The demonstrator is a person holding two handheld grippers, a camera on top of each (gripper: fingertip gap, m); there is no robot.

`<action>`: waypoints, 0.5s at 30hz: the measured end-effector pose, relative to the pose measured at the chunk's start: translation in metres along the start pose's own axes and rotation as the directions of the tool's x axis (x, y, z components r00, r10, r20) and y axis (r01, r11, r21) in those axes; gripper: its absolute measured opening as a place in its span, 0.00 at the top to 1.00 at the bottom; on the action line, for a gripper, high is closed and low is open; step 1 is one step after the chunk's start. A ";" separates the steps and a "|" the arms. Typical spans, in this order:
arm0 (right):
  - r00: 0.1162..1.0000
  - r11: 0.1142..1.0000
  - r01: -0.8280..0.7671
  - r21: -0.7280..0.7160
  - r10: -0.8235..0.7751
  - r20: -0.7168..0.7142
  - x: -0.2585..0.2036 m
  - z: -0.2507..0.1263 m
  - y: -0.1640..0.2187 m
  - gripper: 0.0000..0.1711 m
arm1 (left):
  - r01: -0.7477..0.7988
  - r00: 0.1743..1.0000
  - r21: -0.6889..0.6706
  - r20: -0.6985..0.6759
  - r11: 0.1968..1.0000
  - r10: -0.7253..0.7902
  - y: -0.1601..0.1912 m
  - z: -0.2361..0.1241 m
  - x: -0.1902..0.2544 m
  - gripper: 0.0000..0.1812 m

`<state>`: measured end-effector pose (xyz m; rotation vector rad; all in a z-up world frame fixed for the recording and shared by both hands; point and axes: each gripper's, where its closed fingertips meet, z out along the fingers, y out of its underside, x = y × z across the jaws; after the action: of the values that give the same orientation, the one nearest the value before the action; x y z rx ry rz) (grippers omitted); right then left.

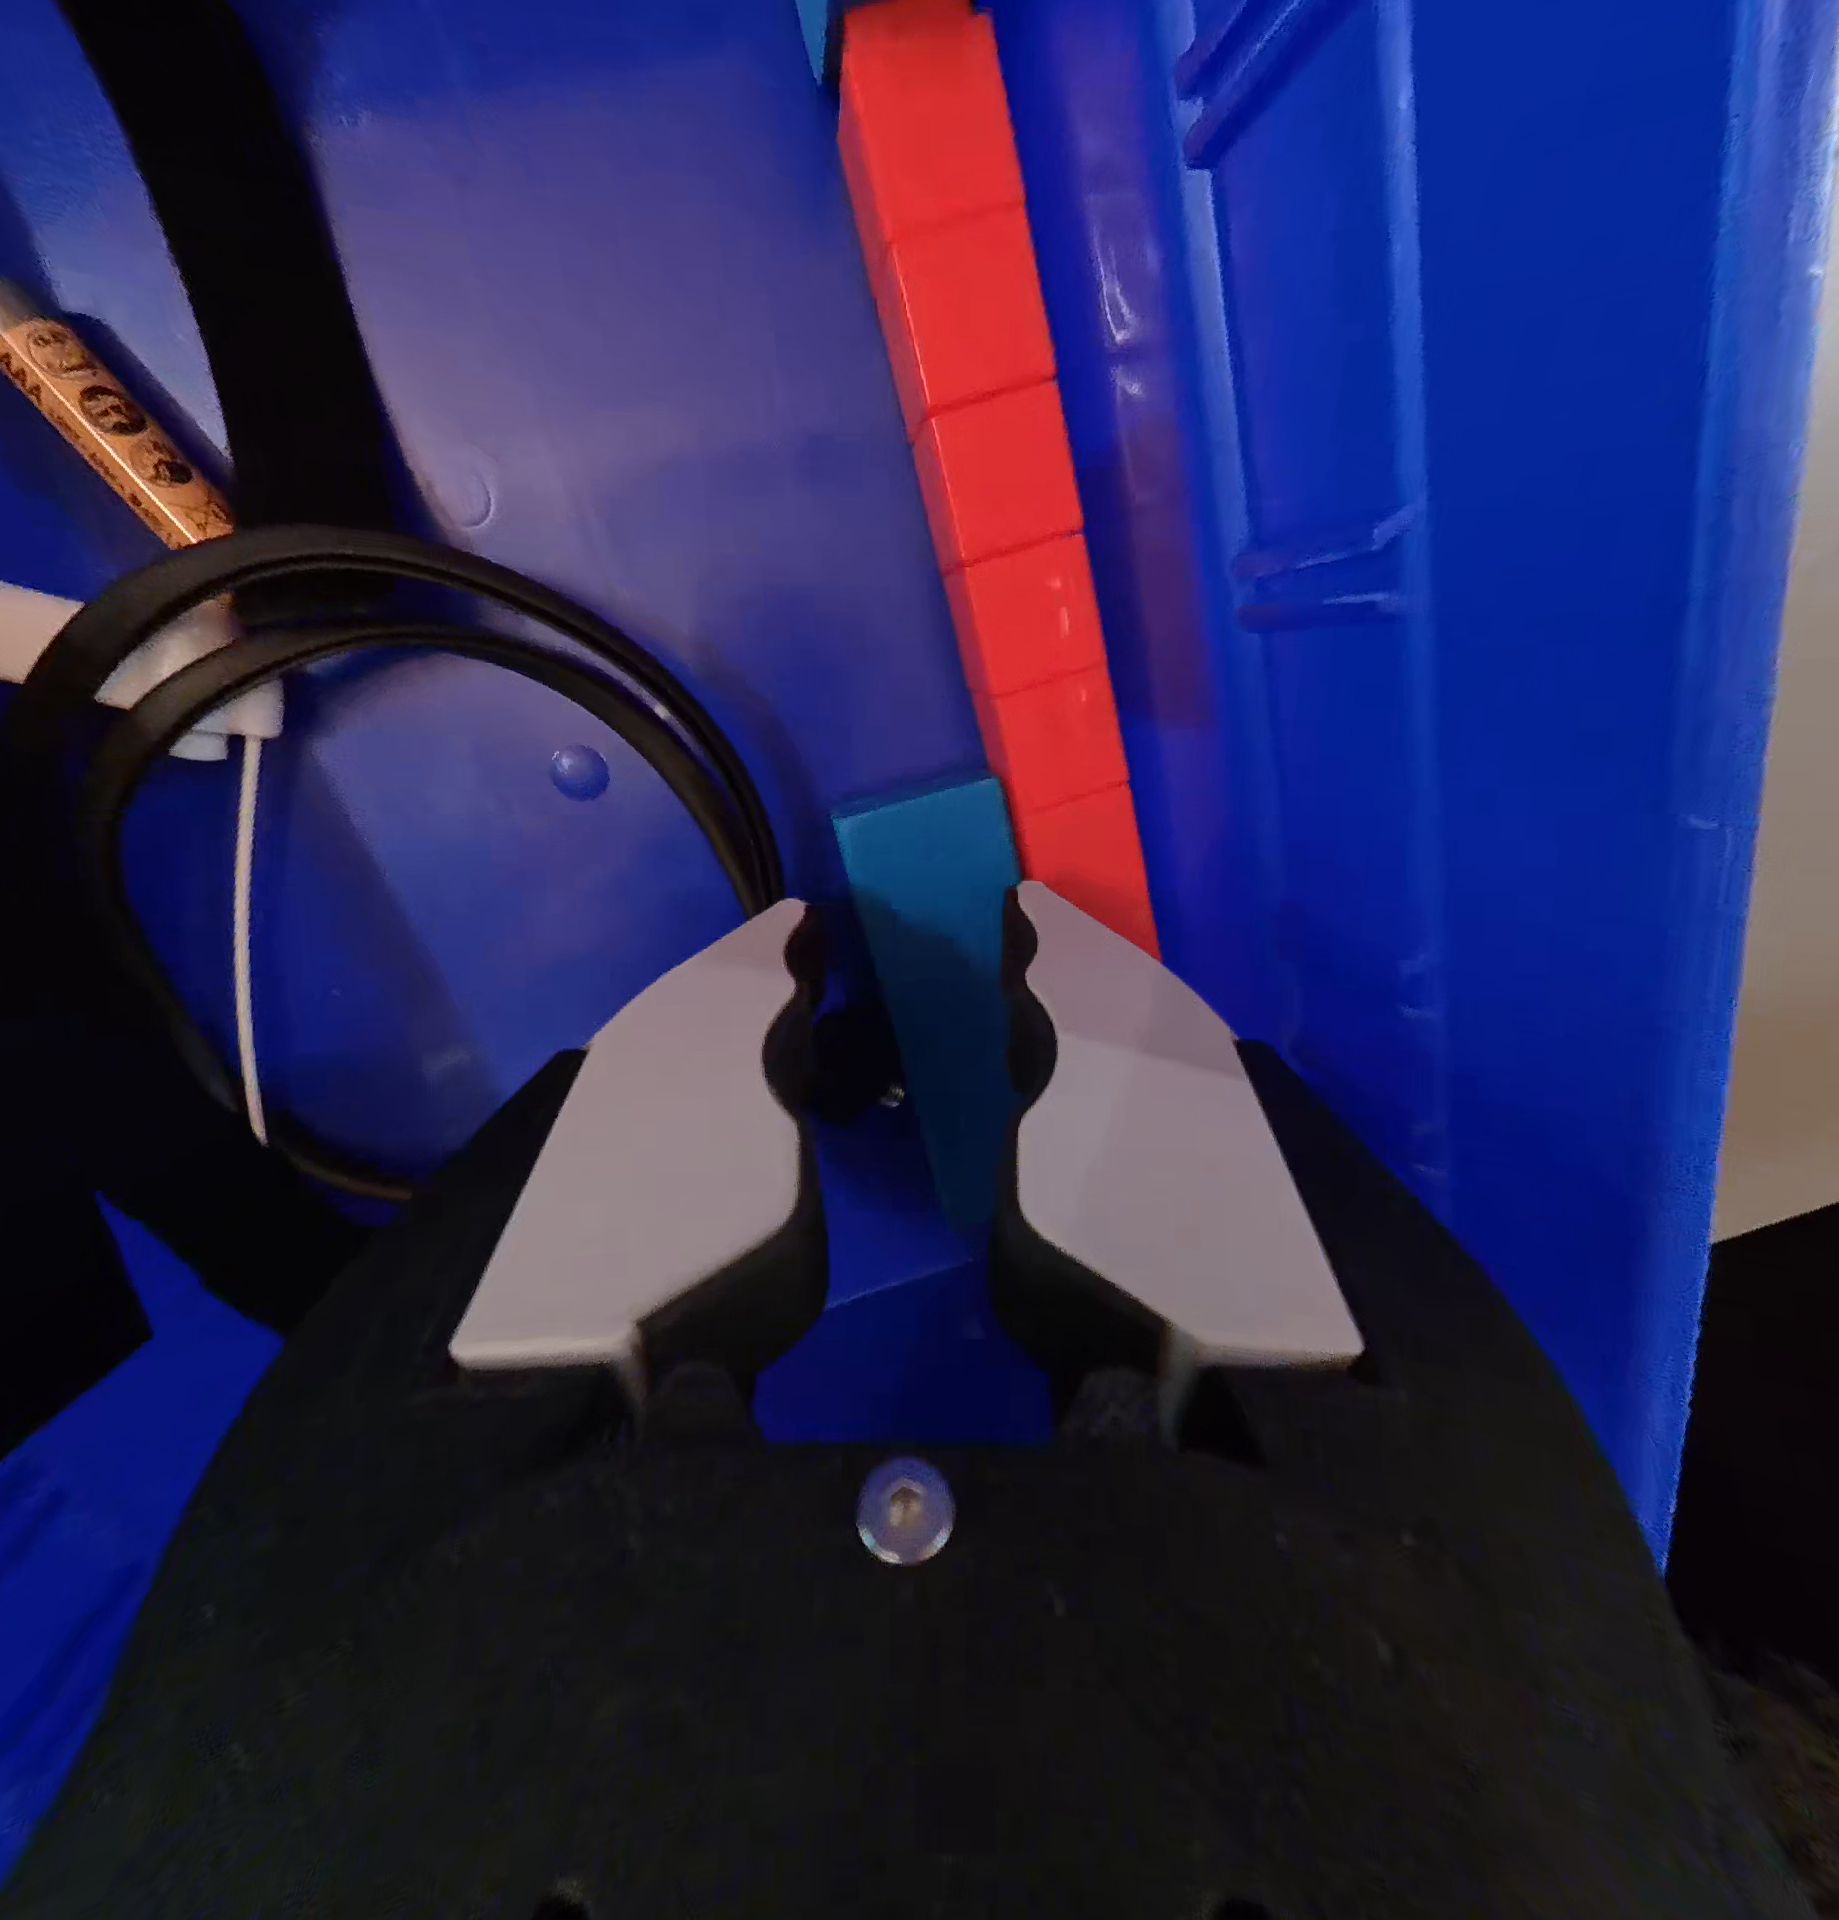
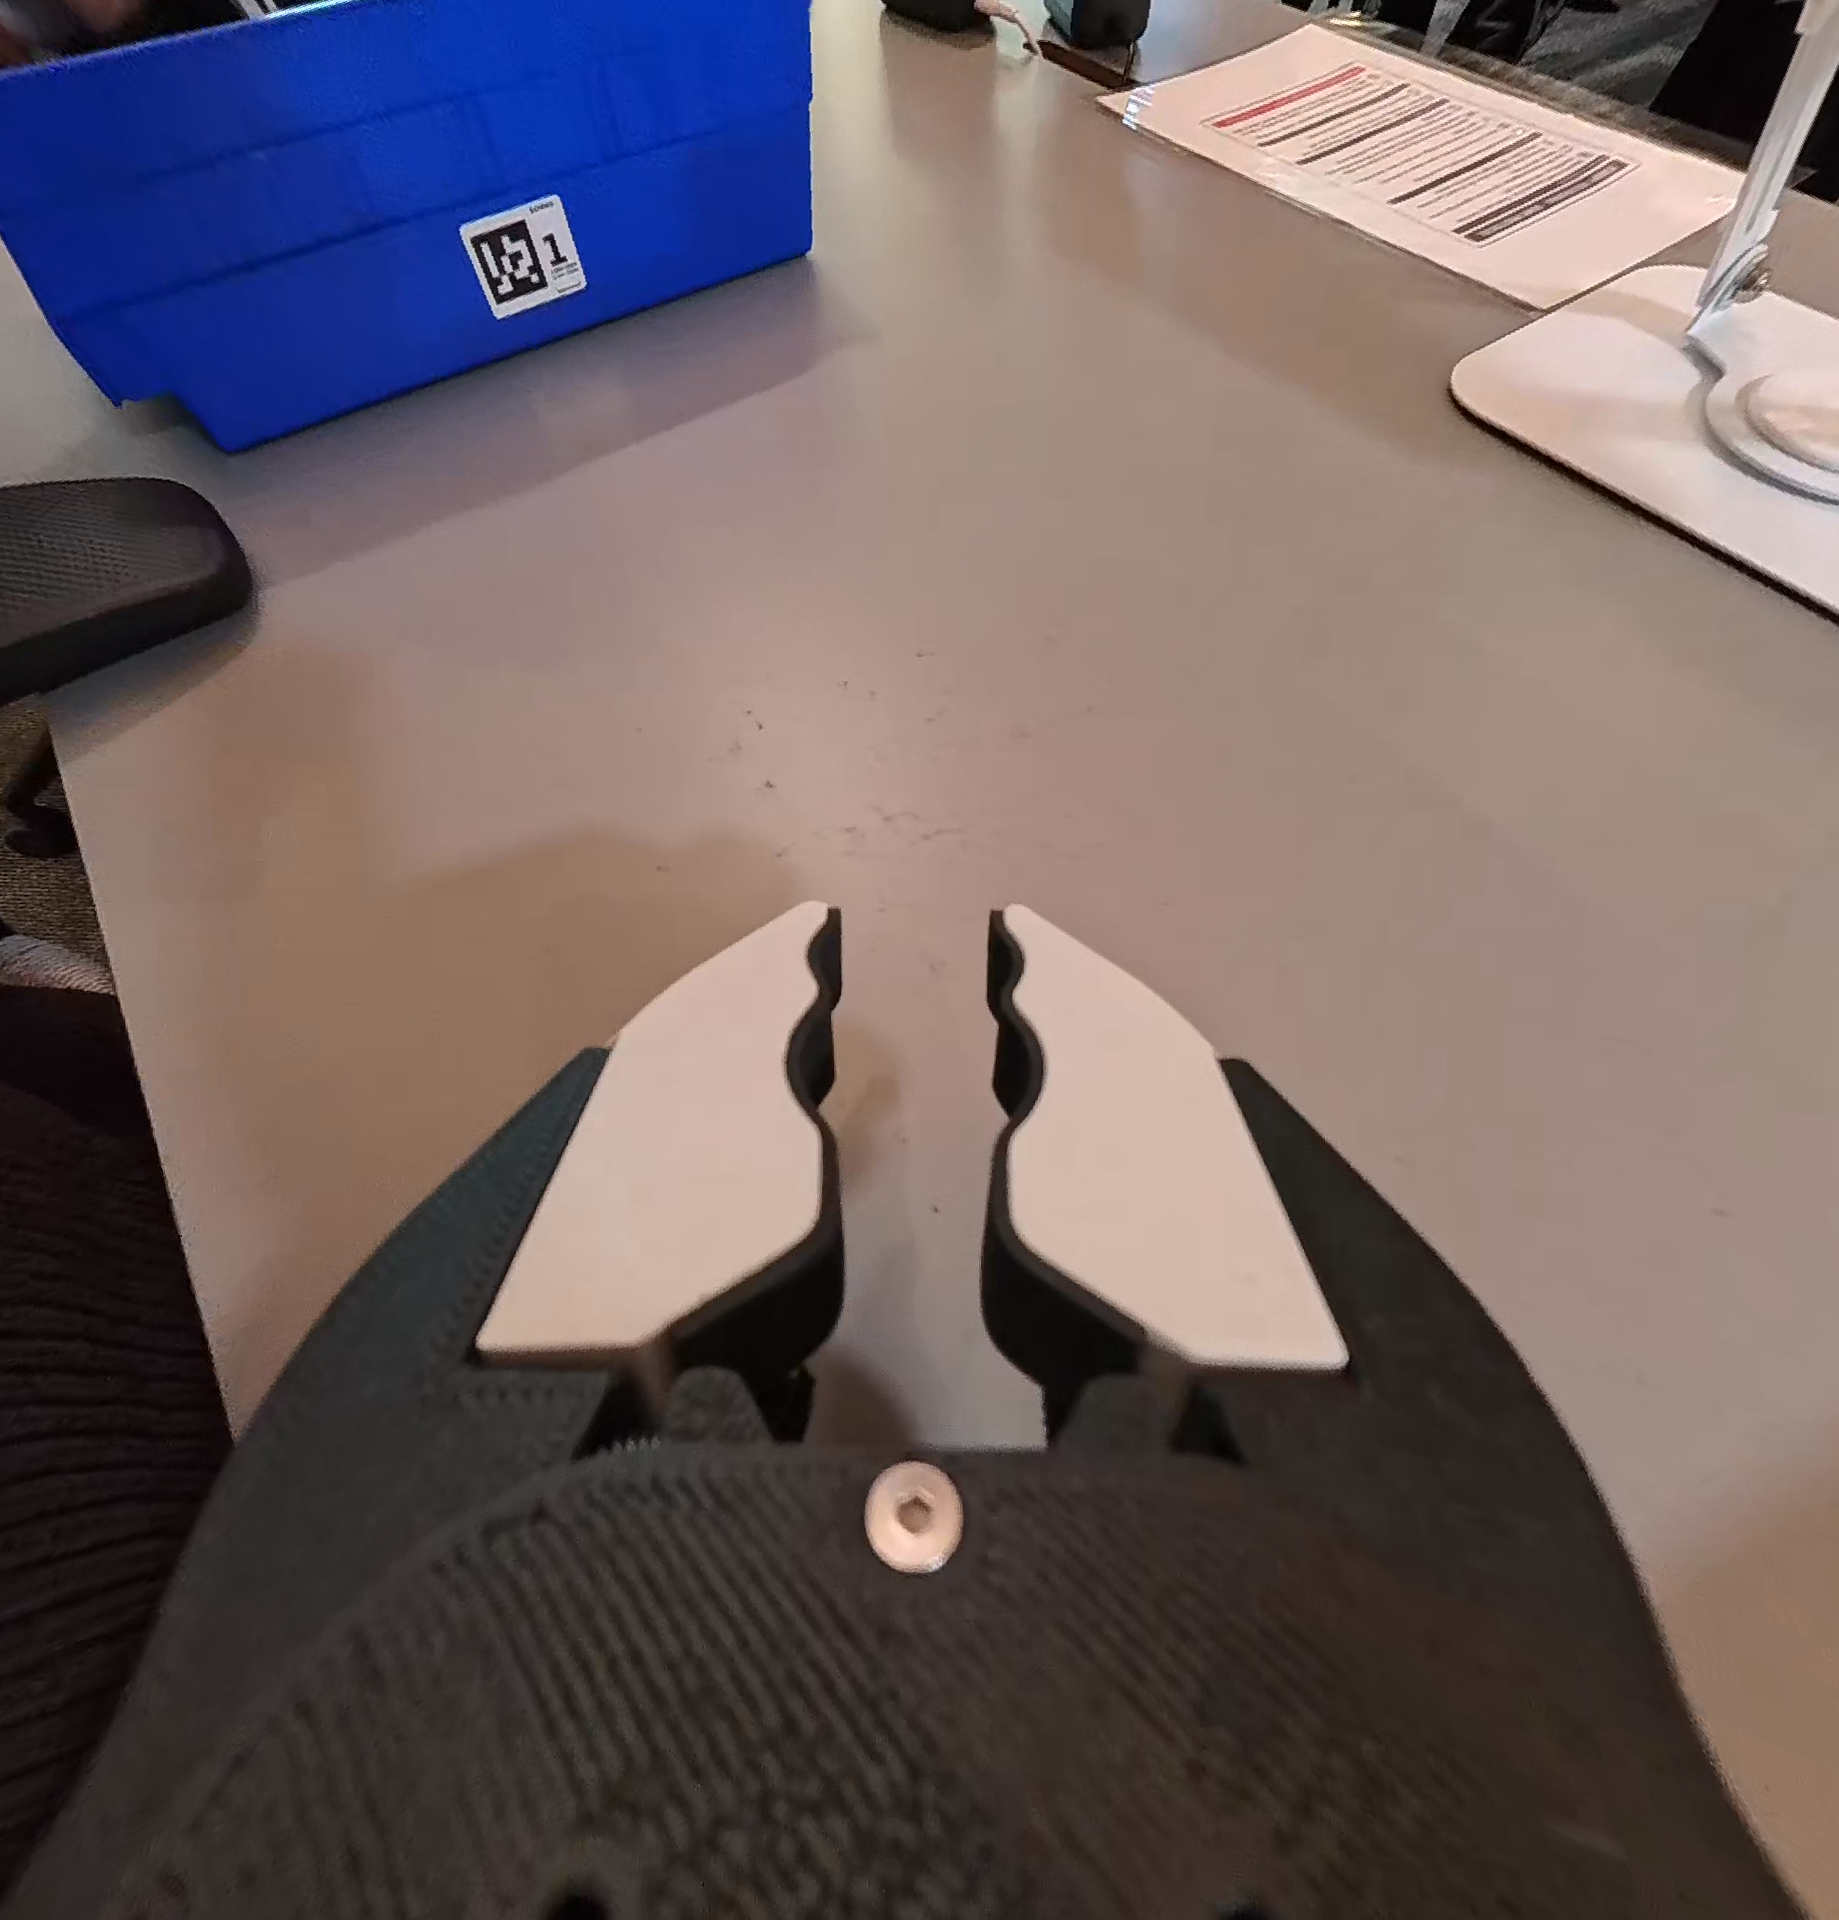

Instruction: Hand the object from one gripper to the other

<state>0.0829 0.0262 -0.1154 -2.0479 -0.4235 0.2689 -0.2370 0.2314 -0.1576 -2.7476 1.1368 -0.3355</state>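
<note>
Left gripper (image 1: pixel 910 925) is nearest in its view, reaching down into the blue bin (image 1: pixel 603 436). Its fingers stand either side of a teal block (image 1: pixel 925 935), the right pad touching it and a narrow gap showing on the left; whether the grip is firm cannot be told. The block stands against a row of red blocks (image 1: pixel 988 468), which lies along the bin wall. Left of the gripper lies a coiled black cable (image 1: pixel 416 582), with a patterned pen (image 1: pixel 94 405) beyond.

Right gripper (image 2: pixel 915 925) hangs low over the grey table (image 2: pixel 998 623), open and empty, pointing forward, with the bin well ahead to its left. A printed sheet (image 2: pixel 1414 156) and a white stand (image 2: pixel 1663 416) lie farther off.

Judgement: the pickup is in hand and the transfer has not begun. The next move calls for a firm grip, lifting clear of the red row, then meeting the right gripper.
</note>
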 end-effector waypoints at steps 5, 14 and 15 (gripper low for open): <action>1.000 1.000 0.012 -0.007 -0.012 -0.010 0.000 0.001 0.001 0.84 | 0.016 1.000 0.020 0.025 1.000 -0.017 -0.005 0.000 -0.005 0.84; 0.999 0.999 0.029 -0.013 -0.029 -0.015 -0.001 0.002 0.002 0.84 | 0.082 0.997 0.116 -0.025 0.990 -0.079 -0.009 -0.001 -0.020 0.84; 0.999 0.999 0.031 -0.014 -0.031 -0.016 -0.001 0.002 0.002 0.84 | 0.082 0.996 0.120 -0.029 0.989 -0.079 -0.009 -0.001 -0.020 0.84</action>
<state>0.0814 0.0268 -0.1180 -2.0538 -0.4476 0.2315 -0.2451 0.2518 -0.1578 -2.6949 0.9787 -0.4342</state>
